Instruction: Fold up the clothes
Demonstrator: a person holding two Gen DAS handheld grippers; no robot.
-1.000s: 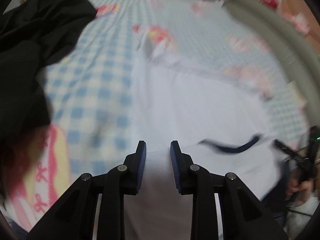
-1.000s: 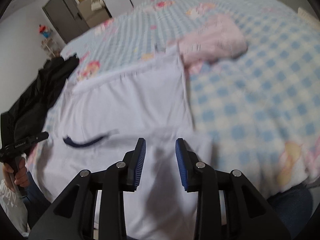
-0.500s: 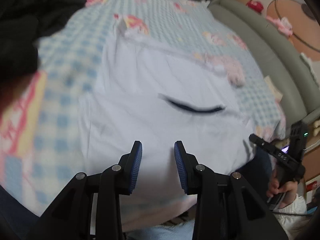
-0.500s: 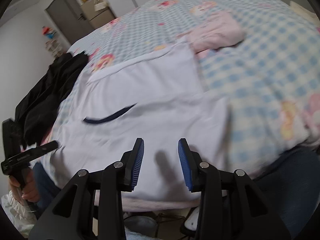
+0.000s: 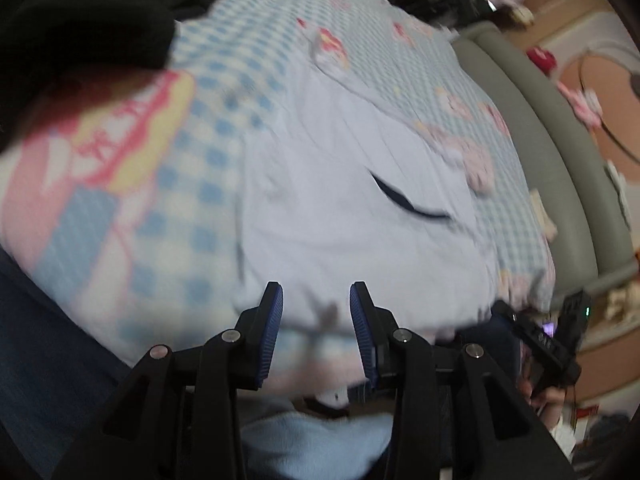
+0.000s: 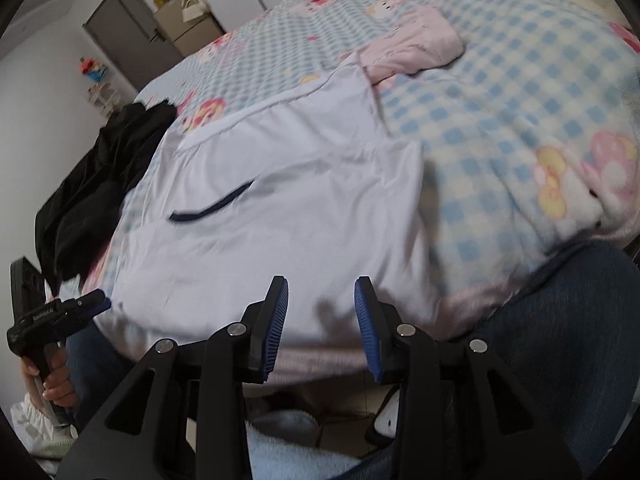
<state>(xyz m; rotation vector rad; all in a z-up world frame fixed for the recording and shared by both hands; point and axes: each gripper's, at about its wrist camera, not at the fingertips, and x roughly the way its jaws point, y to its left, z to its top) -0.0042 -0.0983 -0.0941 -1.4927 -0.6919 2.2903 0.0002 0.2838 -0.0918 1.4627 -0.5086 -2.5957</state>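
Hovering at the bottom centre of each wrist view, the left gripper [image 5: 316,304] is spreading its jaws with nothing between them, and the right gripper [image 6: 321,300] stands parted, likewise empty. Beyond them, the white shirt [image 6: 280,208] lies flat across the middle of the checked bedspread [image 6: 500,92], near edge at the mattress lip. Farther off lie a pink garment [image 6: 416,44], upper right, and black clothing [image 6: 96,184], left. Risk: pinching bedspread together with the hem would drag both and wrinkle the fold.
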